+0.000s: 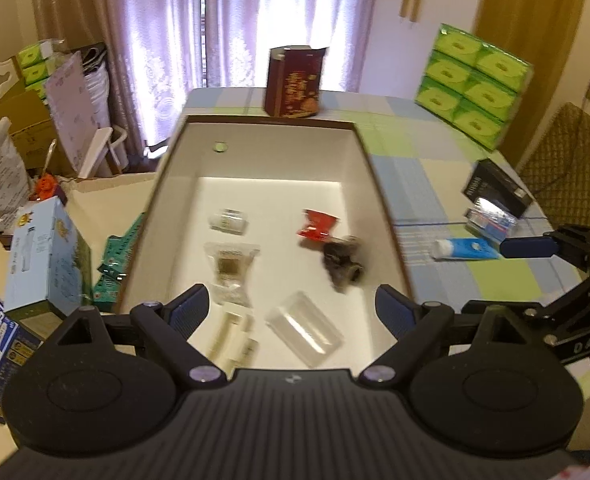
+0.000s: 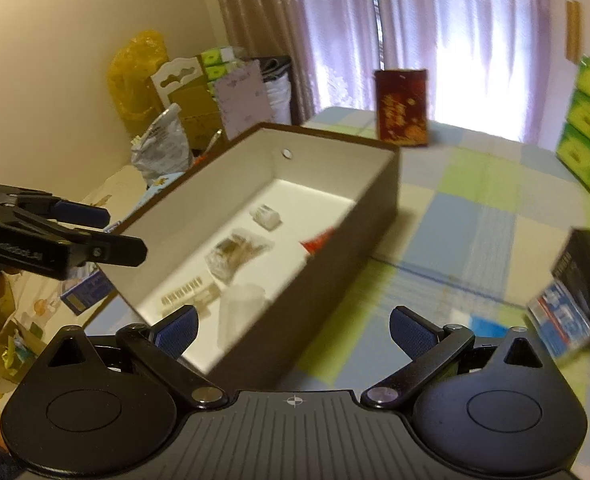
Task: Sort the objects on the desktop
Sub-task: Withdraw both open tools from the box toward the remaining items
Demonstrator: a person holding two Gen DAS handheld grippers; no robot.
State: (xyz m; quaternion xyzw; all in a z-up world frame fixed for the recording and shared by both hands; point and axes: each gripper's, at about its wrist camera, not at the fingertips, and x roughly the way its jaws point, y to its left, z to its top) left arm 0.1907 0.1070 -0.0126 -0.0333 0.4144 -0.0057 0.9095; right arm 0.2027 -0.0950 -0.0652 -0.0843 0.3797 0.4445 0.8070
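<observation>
Holding several small items, the open box [image 1: 255, 152] lies along the left edge of the table [image 1: 423, 168], its dark rim framing pale inner walls. On its floor lie a red packet [image 1: 317, 226] and, touching it on the near side, a dark blurred object [image 1: 343, 262] (its identity cannot be told). Toward the box's left wall sit a small clear packet [image 1: 229, 220] and a clear sachet with a brownish centre [image 1: 231, 264]; a clear plastic case [image 1: 305, 330] and some pale thin pieces [image 1: 233, 336] lie by the near wall.

The left gripper [image 1: 291, 308] hovers over the box's near end, its jaws spread wide with nothing between them. The right gripper [image 2: 293, 332] hangs over the box's near right corner and the checked tablecloth, likewise spread wide and empty.

Outside the box, near the table's right edge, lie a blue-and-white tube [image 1: 465, 249], a blue-and-white small pack [image 1: 491, 220] and a black box [image 1: 497, 188], close together. A dark red carton [image 1: 293, 82] stands upright at the far edge, just beyond the box. Green tissue packs [image 1: 473, 86] are stacked at the far right corner.
</observation>
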